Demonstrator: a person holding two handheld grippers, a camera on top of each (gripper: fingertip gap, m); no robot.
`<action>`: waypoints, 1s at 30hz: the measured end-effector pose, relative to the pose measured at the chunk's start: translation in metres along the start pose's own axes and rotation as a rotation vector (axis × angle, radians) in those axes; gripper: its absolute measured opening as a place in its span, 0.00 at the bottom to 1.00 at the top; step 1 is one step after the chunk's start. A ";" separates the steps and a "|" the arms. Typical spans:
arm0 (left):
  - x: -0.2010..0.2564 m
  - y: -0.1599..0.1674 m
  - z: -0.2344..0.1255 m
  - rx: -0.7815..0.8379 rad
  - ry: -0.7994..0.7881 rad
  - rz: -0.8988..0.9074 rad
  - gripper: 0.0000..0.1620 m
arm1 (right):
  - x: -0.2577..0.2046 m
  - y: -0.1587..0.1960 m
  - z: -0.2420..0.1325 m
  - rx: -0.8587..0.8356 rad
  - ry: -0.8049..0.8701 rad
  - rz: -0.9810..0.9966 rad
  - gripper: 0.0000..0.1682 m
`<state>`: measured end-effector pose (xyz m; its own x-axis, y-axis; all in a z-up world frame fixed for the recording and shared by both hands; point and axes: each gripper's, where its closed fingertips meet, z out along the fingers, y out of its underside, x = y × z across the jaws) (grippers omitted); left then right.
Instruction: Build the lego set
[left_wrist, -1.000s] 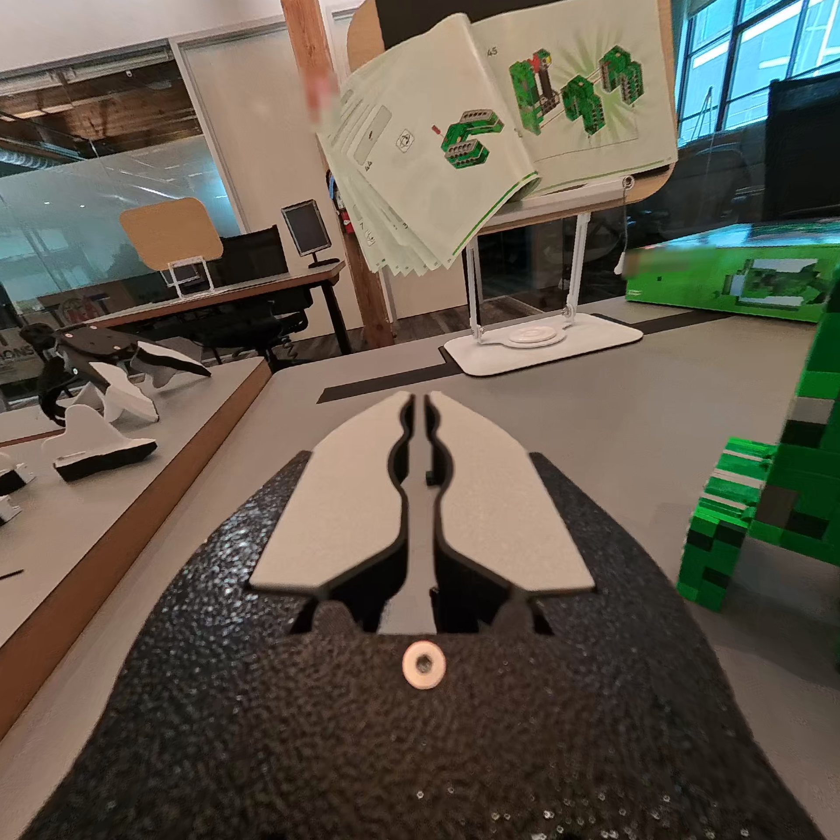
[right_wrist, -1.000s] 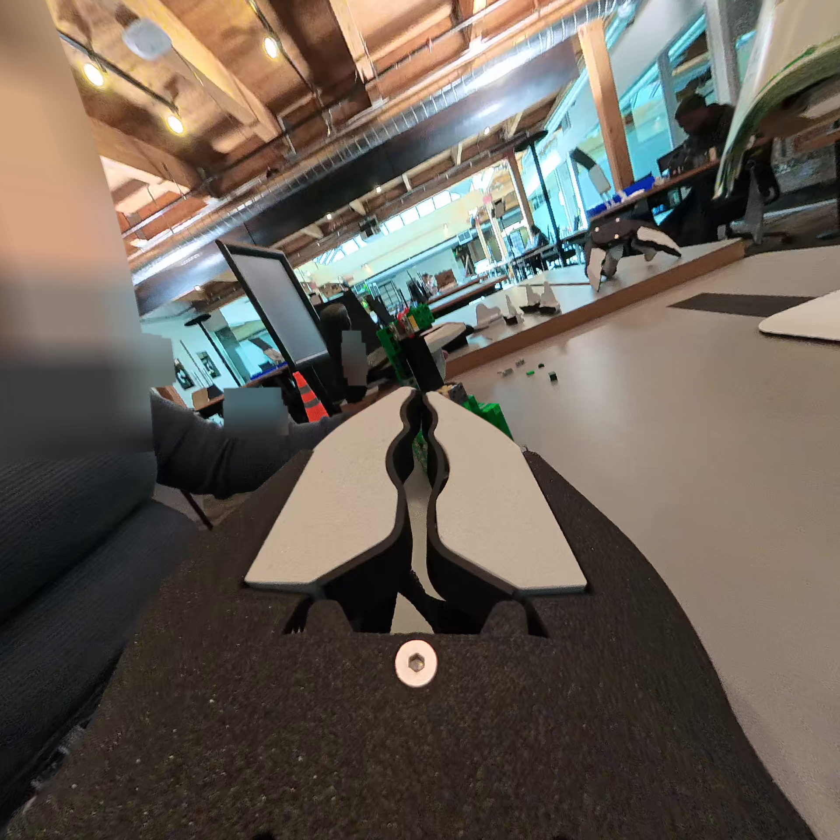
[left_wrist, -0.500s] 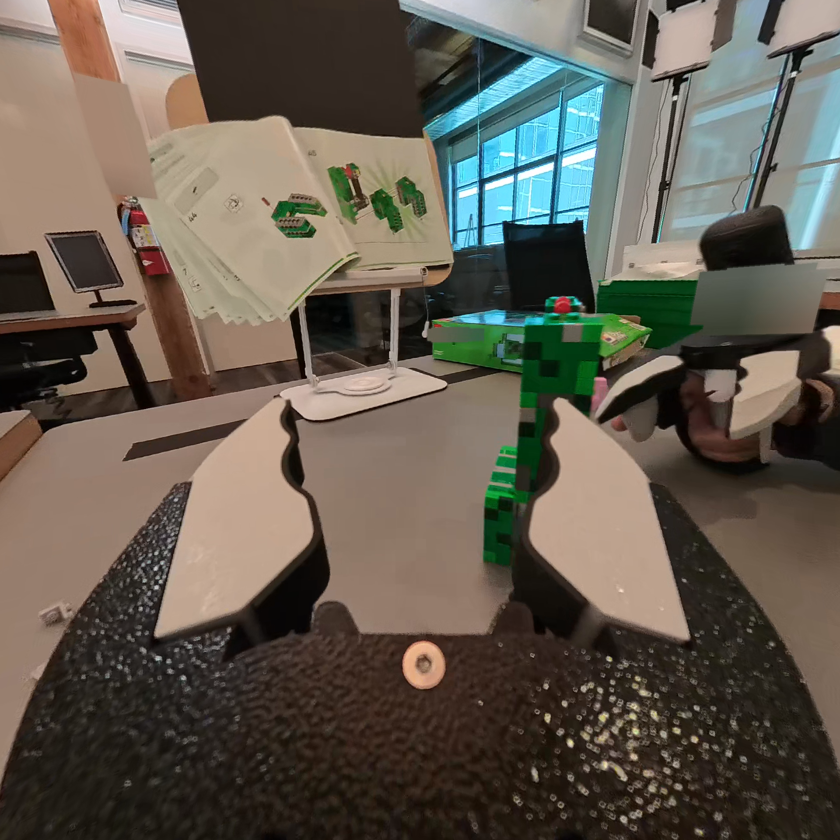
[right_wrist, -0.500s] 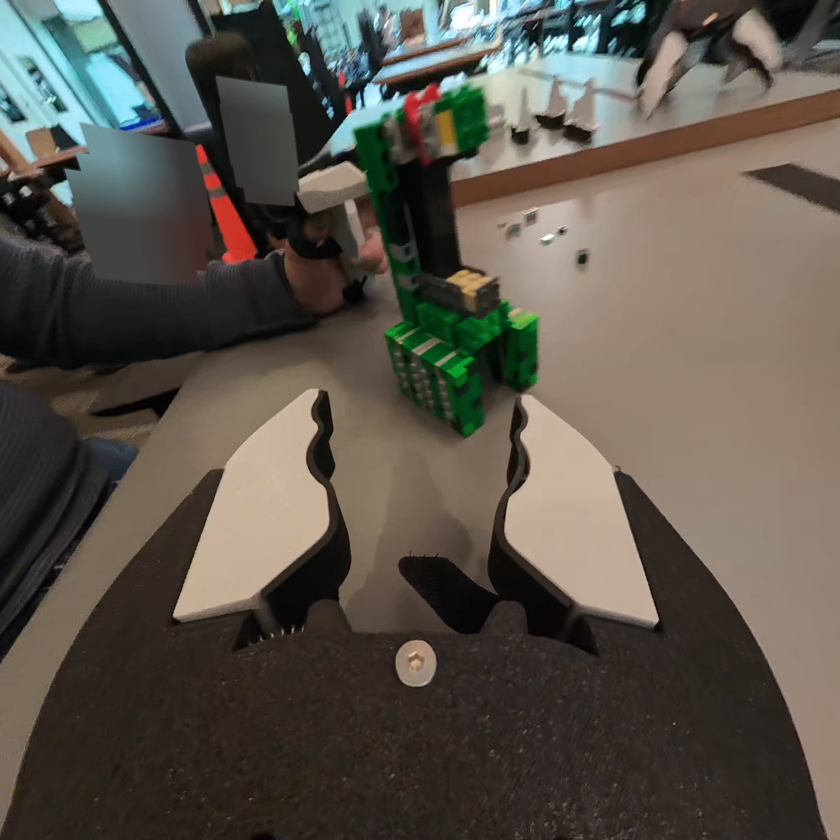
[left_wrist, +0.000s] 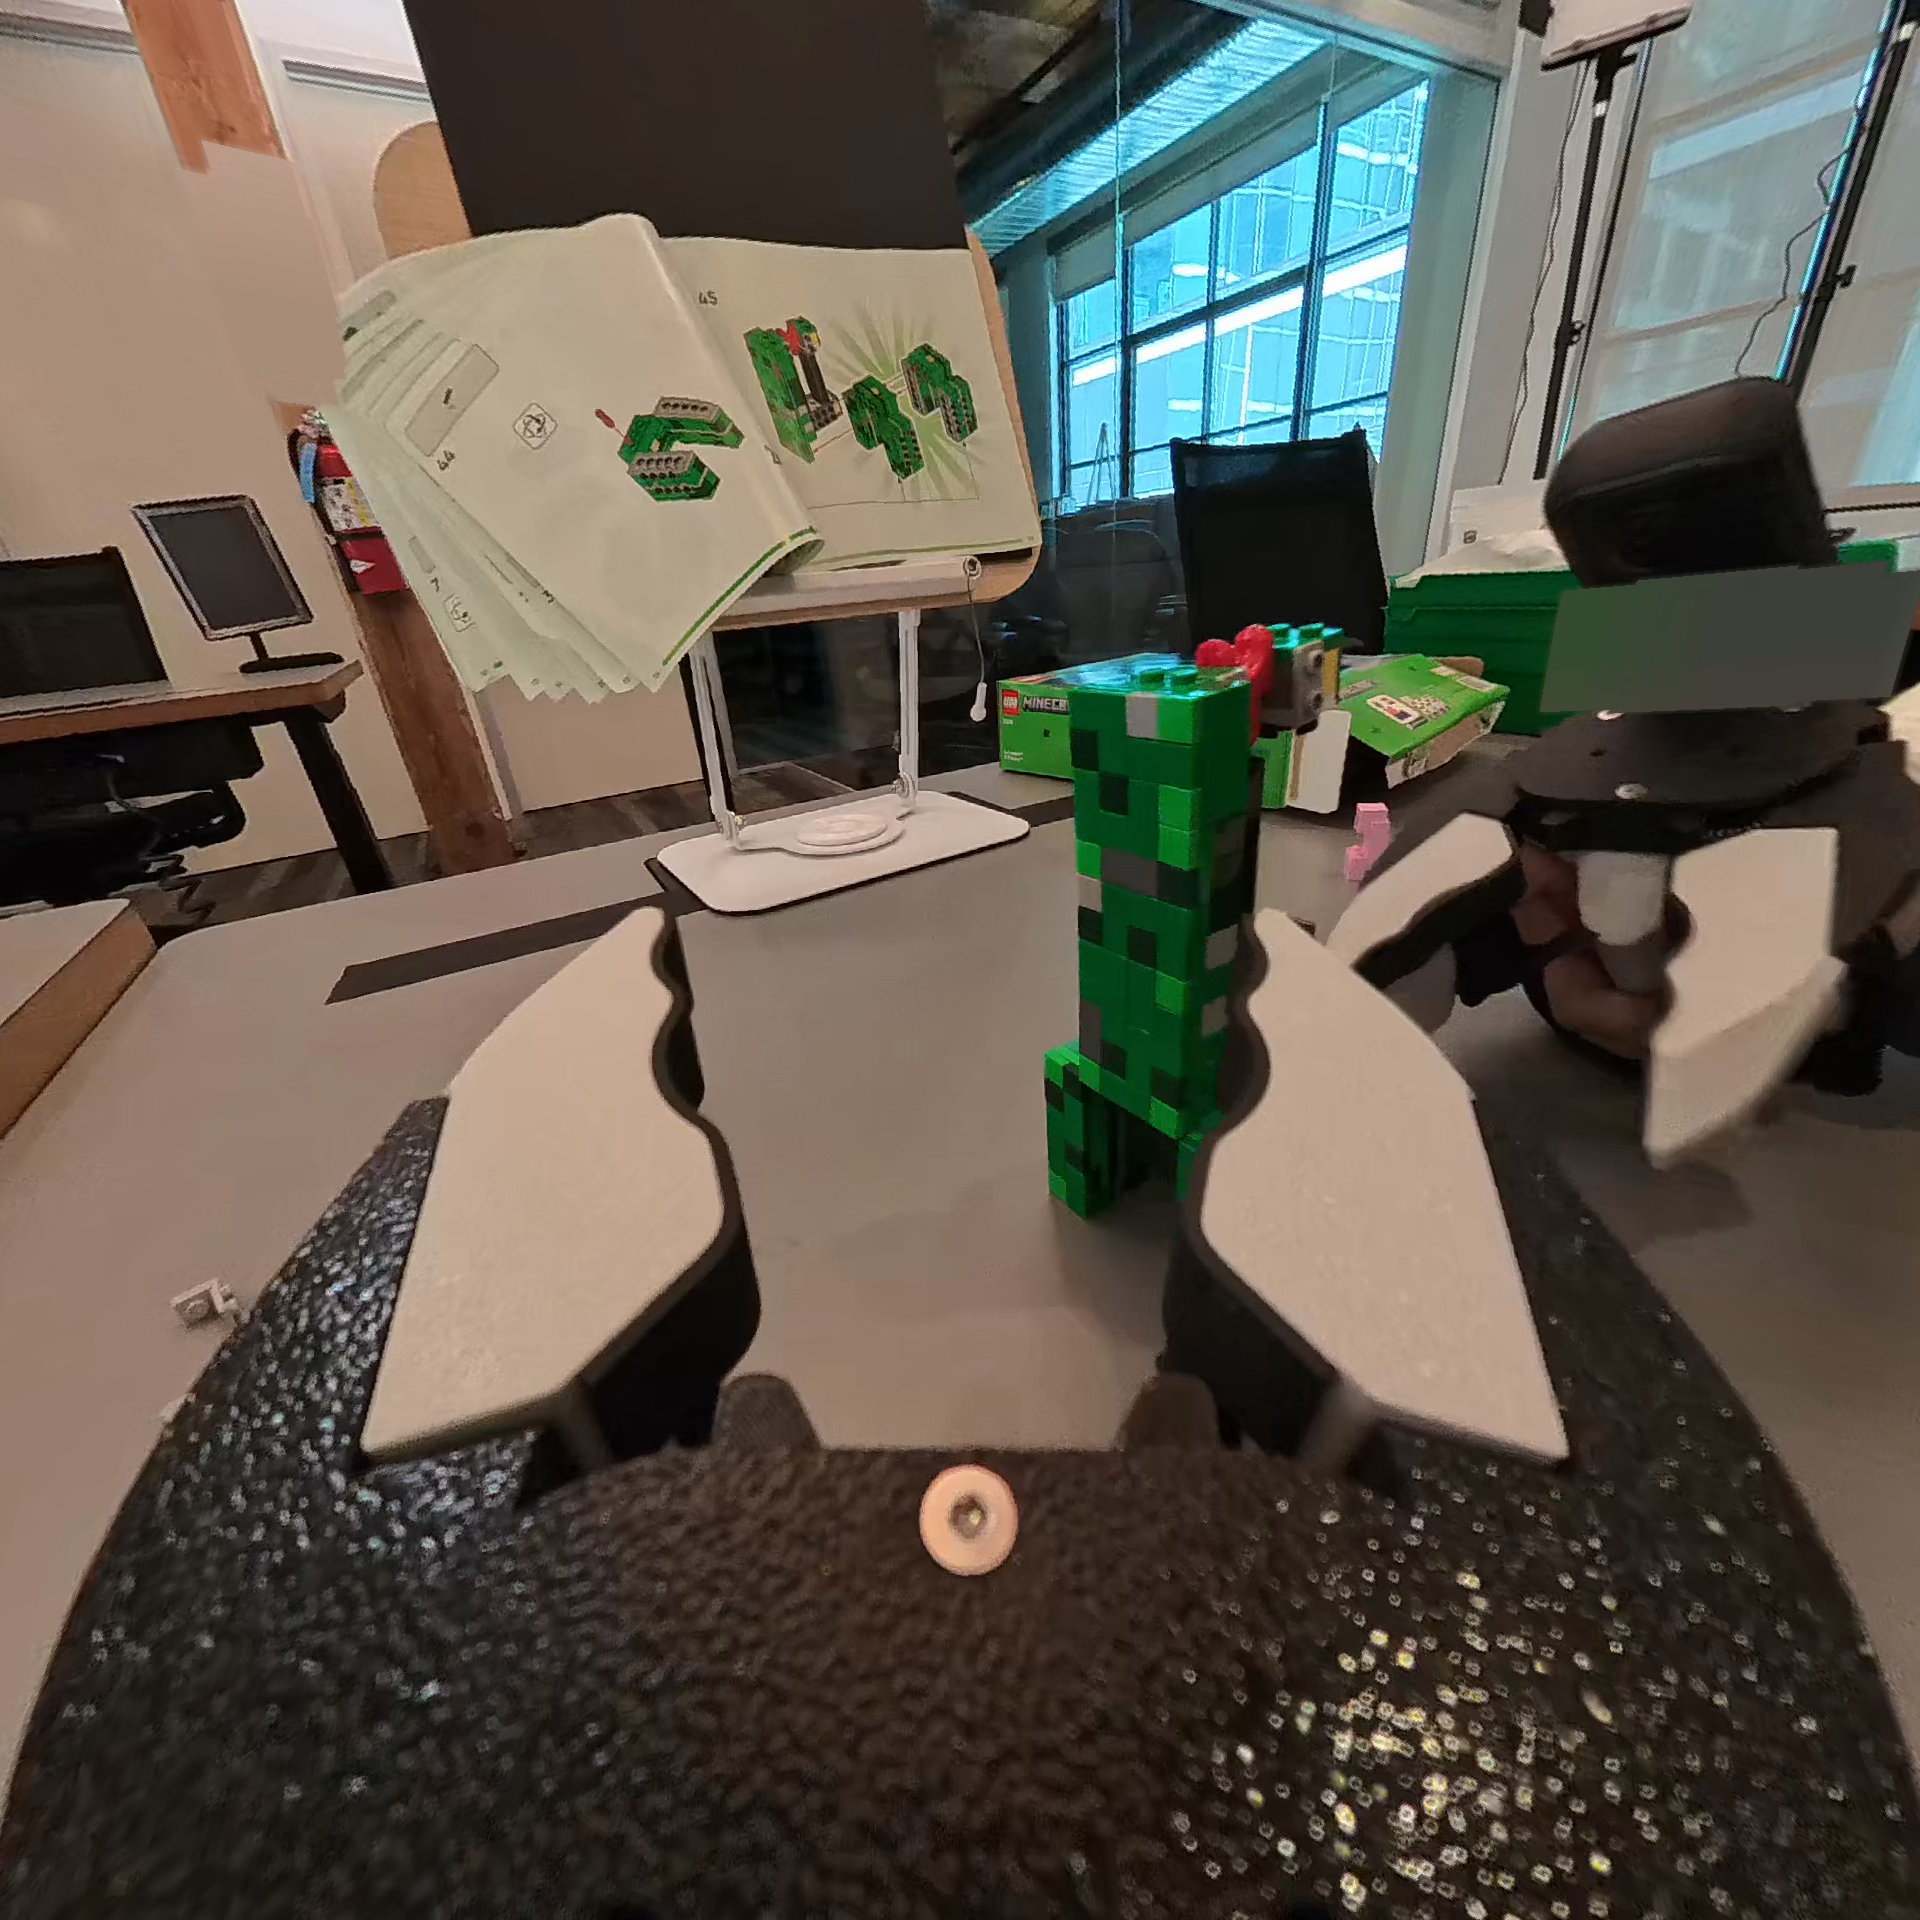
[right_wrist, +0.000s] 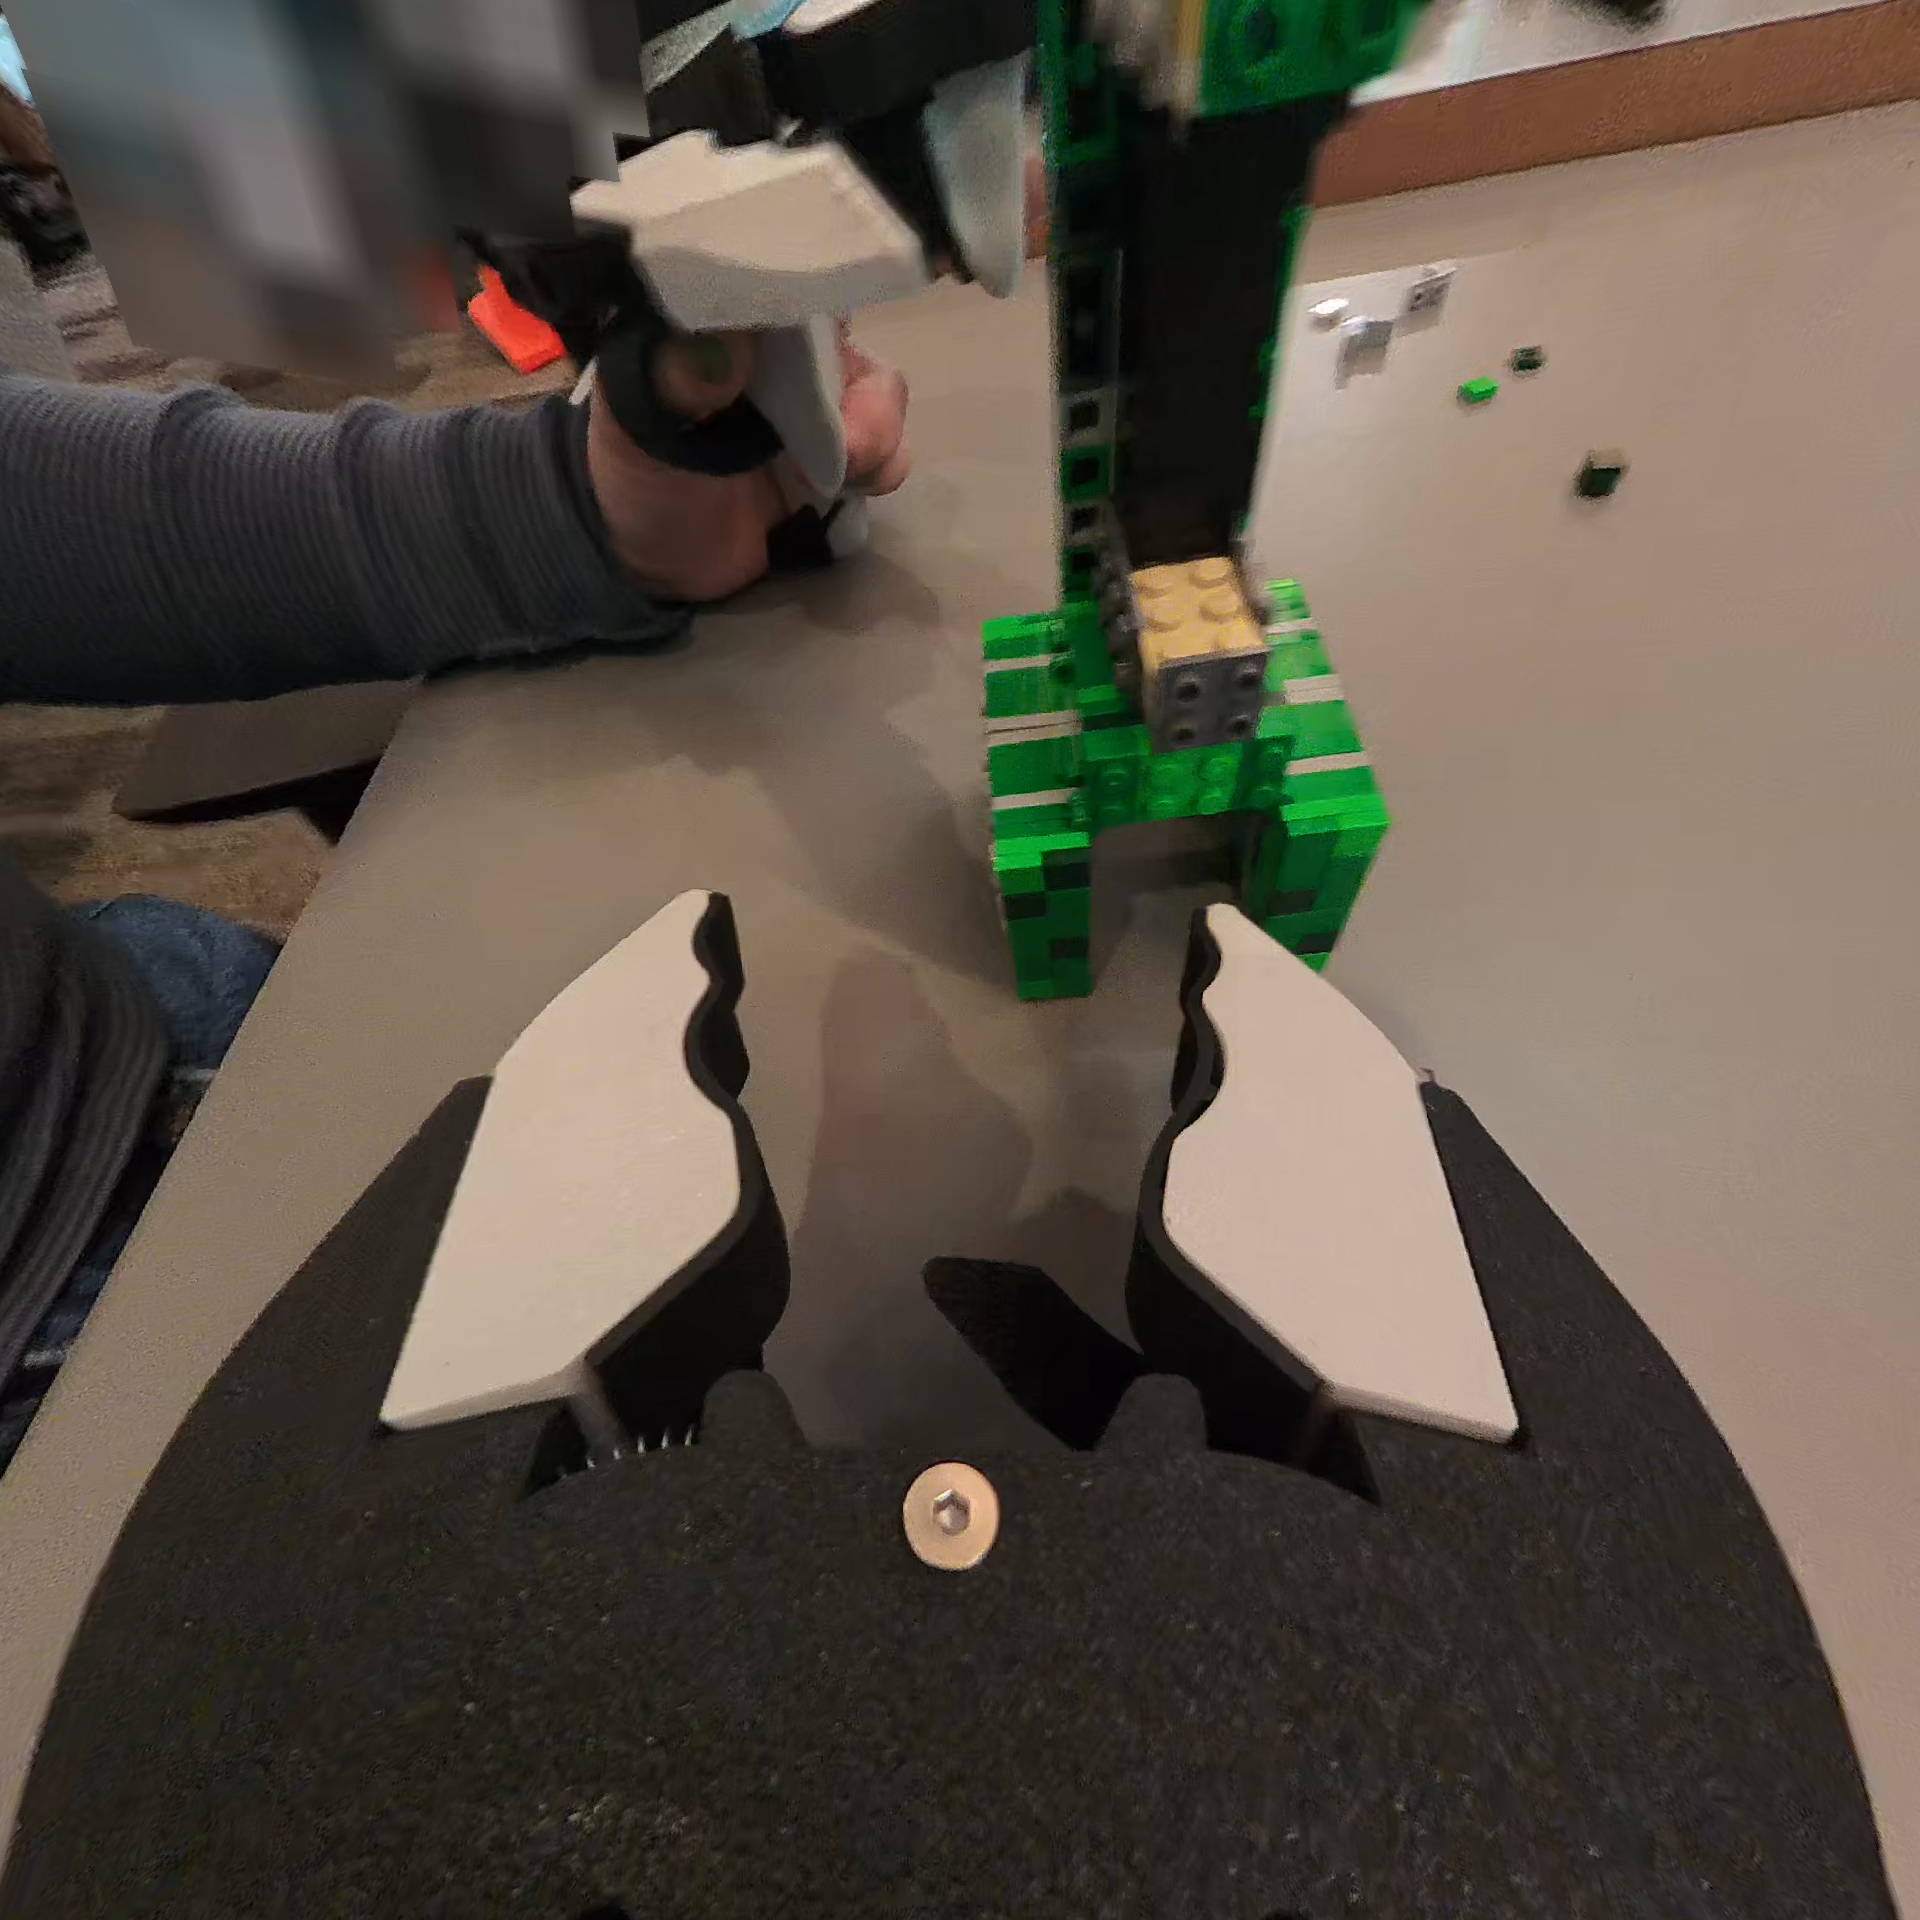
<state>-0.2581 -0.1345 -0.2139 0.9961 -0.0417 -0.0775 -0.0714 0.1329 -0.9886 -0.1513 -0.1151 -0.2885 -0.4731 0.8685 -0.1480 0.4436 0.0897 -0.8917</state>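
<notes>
A tall green pixel-patterned lego figure (left_wrist: 1148, 925) stands upright on the grey table (left_wrist: 883, 1039), with red and grey pieces at its top. My left gripper (left_wrist: 961, 935) is open and empty; the figure stands just inside its right finger. The right wrist view shows the figure's open back (right_wrist: 1174, 727) with a tan and grey block in its hollow. My right gripper (right_wrist: 956, 914) is open and empty, just short of the figure's legs. Each gripper also shows in the other's view, the right one (left_wrist: 1662, 935) and the left one (right_wrist: 790, 229).
An open instruction booklet (left_wrist: 675, 416) rests on a white stand (left_wrist: 842, 842) behind the figure. Green set boxes (left_wrist: 1392, 717) lie at the back right. Several small loose pieces (right_wrist: 1475, 390) lie on the table beyond the figure. A person's sleeved arm (right_wrist: 312, 530) rests at the table edge.
Both grippers have gone from shut to open and swung toward the green figure. Over the last half second each has moved closer to it.
</notes>
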 end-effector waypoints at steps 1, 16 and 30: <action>0.002 0.000 0.000 -0.003 0.006 0.006 0.61 | 0.006 -0.004 -0.002 0.031 0.035 0.010 0.45; 0.042 0.017 0.022 -0.133 0.569 -0.144 0.41 | 0.024 -0.072 -0.001 0.320 0.164 -0.058 0.25; 0.057 0.014 0.035 -0.132 0.827 -0.188 0.24 | 0.028 -0.077 0.011 0.322 0.143 -0.113 0.15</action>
<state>-0.2005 -0.1006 -0.2278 0.6382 -0.7666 0.0706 0.0345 -0.0632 -0.9974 -0.2073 -0.1030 -0.2284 -0.3838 0.9234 -0.0002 0.1220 0.0505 -0.9912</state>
